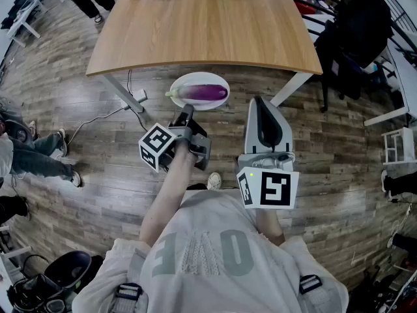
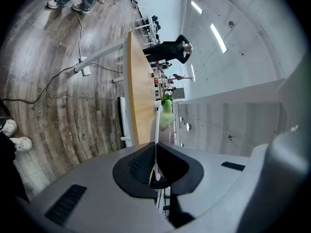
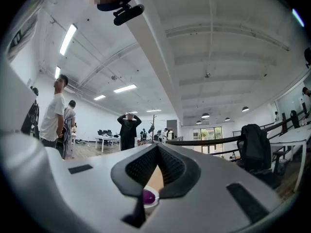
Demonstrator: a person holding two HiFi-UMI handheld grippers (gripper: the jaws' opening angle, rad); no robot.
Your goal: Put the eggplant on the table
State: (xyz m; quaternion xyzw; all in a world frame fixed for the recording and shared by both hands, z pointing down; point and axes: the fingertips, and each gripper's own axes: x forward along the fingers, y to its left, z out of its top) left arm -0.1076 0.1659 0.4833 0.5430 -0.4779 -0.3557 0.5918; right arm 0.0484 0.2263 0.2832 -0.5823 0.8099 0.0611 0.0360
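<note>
Before table (image 1: 202, 25) edge, eggplant (image 1: 207, 92) crosswise on plate (image 1: 199, 77), stem (image 1: 172, 94) left, left claw (image 1: 187, 111) gripping rim (image 2: 157, 129), right claw (image 1: 259, 101) closed

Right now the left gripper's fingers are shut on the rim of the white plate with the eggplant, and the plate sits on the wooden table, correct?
No: the plate is not on the wooden table; it hangs short of its near edge, over the floor, as the head view shows. The left gripper does grip its rim, with the eggplant on it.
</note>
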